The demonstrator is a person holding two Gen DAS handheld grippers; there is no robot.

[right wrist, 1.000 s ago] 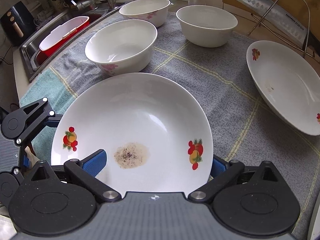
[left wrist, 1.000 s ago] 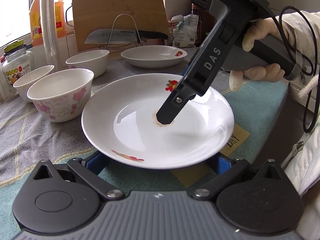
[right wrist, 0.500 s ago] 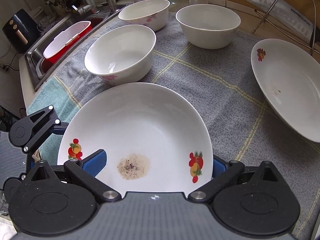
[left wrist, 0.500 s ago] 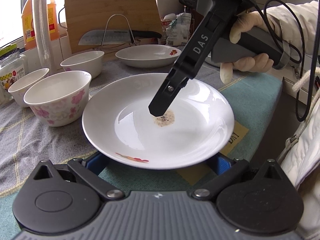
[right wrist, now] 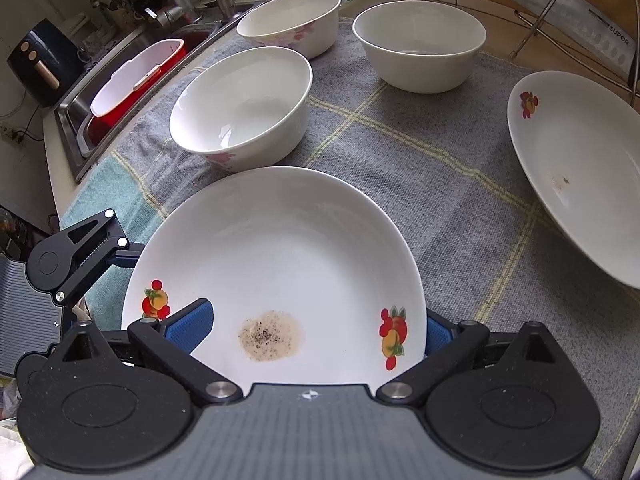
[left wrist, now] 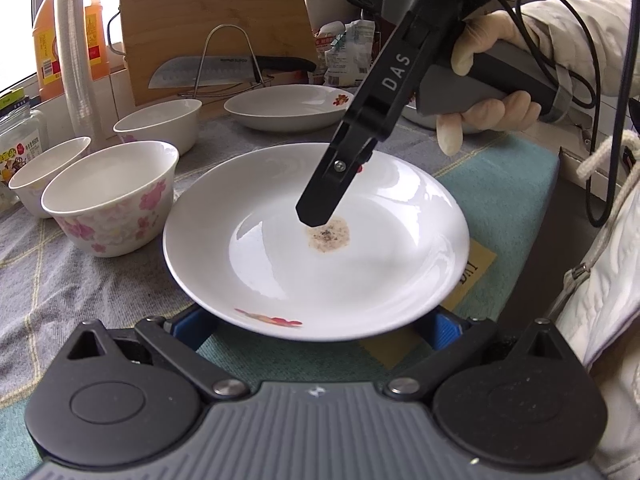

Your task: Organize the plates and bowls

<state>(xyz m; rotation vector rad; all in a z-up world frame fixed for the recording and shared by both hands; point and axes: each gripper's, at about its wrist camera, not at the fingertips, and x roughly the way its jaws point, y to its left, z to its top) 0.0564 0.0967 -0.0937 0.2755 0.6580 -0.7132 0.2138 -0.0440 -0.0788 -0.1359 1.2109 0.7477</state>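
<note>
A white plate with fruit prints and a brown stain [left wrist: 280, 264] [right wrist: 280, 248] lies on the grey cloth. My left gripper [left wrist: 316, 326] is open, its blue pads wide apart under the plate's near rim. My right gripper [right wrist: 316, 328] is open over the plate, one pad above the plate, the other past its rim; its finger [left wrist: 324, 200] hangs just above the stain. A second plate [left wrist: 288, 106] [right wrist: 580, 168] sits further back. Three bowls [left wrist: 112, 196] [left wrist: 160, 124] [left wrist: 44, 172] stand on the left, also seen in the right wrist view [right wrist: 244, 104] [right wrist: 420, 44] [right wrist: 292, 20].
A cutting board [left wrist: 216, 20], a knife on a wire rack [left wrist: 232, 72], an oil bottle [left wrist: 52, 44] and a stack of cups [left wrist: 76, 56] line the back. A sink with a red tub [right wrist: 132, 76] lies beyond the cloth's edge.
The right gripper has drawn back and up across the plate, uncovering the stain. The left gripper has barely moved; the plate stays on the cloth.
</note>
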